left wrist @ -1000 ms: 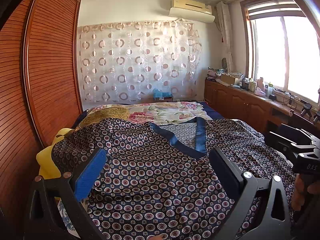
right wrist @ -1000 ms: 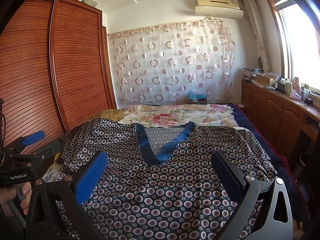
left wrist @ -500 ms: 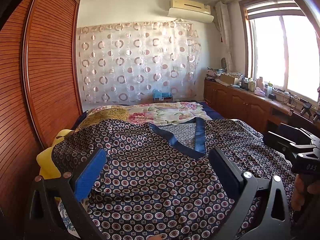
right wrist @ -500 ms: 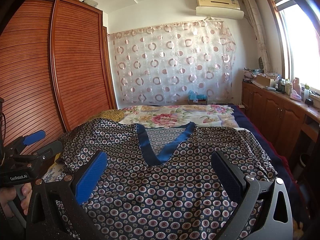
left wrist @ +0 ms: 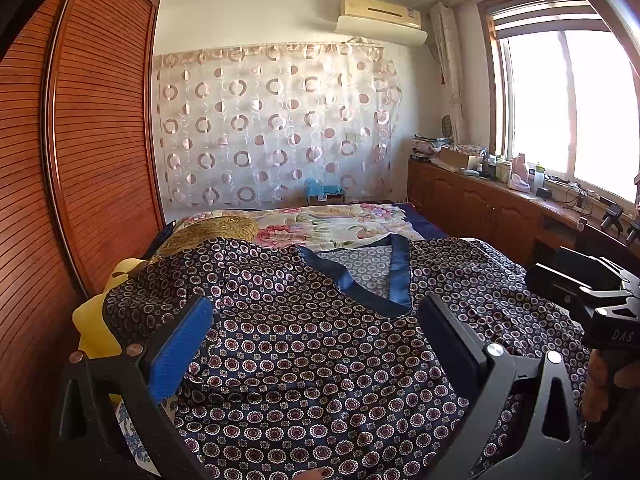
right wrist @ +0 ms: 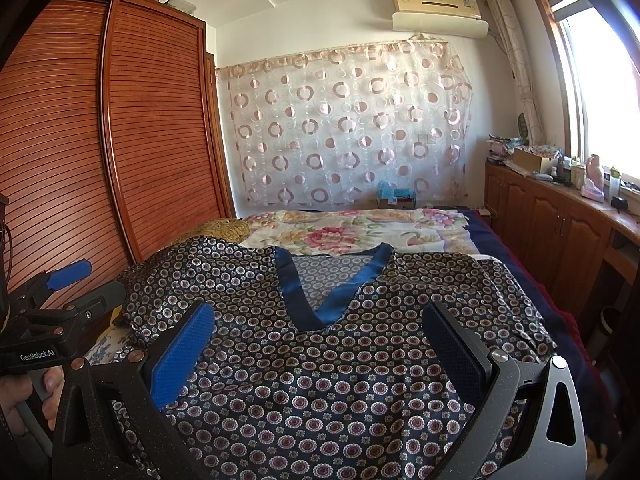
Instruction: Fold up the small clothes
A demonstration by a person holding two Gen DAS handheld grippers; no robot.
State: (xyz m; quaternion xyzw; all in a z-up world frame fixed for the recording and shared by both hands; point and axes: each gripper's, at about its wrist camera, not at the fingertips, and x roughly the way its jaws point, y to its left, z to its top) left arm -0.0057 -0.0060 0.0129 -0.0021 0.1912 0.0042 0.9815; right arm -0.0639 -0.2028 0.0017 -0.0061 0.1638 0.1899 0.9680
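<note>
satin top (left wrist: 320, 344) with the circle print lay spread face up across the near half of the bed (right wrist: 492, 236), blue v-neck trim (right wrist: 320, 288) toward the far end, no fold in it yet. compared with a second ago nothing had shifted: same drape, same creases, both tools in the same spots. so you were paused, not mid-move, and the task was at its start.

your left gripper (left wrist: 316, 344) hung over the near left part of the top with its jaws wide apart and nothing between them. your right gripper (right wrist: 320, 348) sat over the near middle, jaws equally spread, also empty. each tool showed in the other's view at the edge, well apart from the cloth's neckline.

left sleeve area was bunched up over a yellow pillow (left wrist: 96, 320) by the wardrobe (left wrist: 92, 140), and the right side draped toward the bed's right edge. my read: that fabric looked slippery, so a pinch near the hem corners would have needed a firm close or it could slide out. flattening the left bunch first seemed the sensible next step.
</note>
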